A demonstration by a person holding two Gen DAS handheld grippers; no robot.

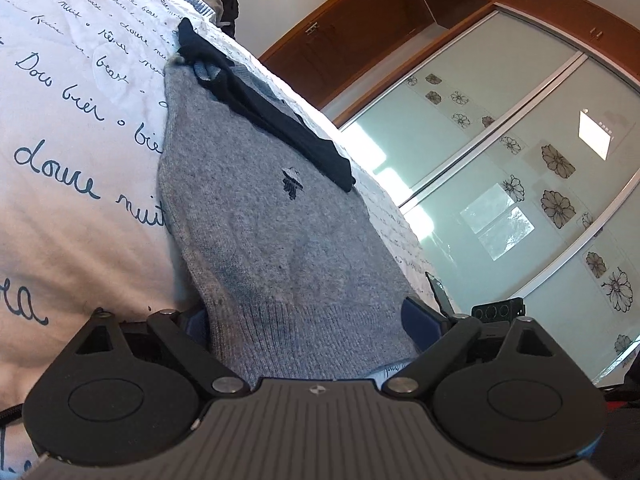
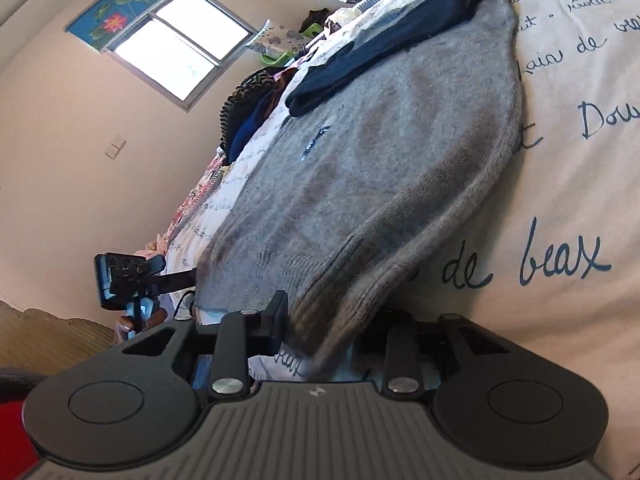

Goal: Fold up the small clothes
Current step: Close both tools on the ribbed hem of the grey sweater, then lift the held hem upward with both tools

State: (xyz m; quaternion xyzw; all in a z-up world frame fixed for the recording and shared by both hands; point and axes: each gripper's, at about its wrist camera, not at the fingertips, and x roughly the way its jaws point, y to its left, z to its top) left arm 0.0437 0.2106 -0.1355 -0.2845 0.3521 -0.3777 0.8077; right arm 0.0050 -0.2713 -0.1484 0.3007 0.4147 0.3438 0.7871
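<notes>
Grey sweater [image 1: 260,216] lies on a bed [image 1: 60,120]; 2 grippers, left [image 1: 312,328] and right [image 2: 328,332], each clamp its ribbed hem.

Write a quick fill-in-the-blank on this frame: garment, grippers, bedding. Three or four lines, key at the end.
1. The sweater both grippers hold by its ribbed hem is ____ in colour.
2. The navy sleeve lies ____ the sweater's chest.
3. The bed cover is printed with handwritten ____.
4. The left gripper and right gripper grip the sweater's ____.

Missing words: grey; across; words; hem
</notes>
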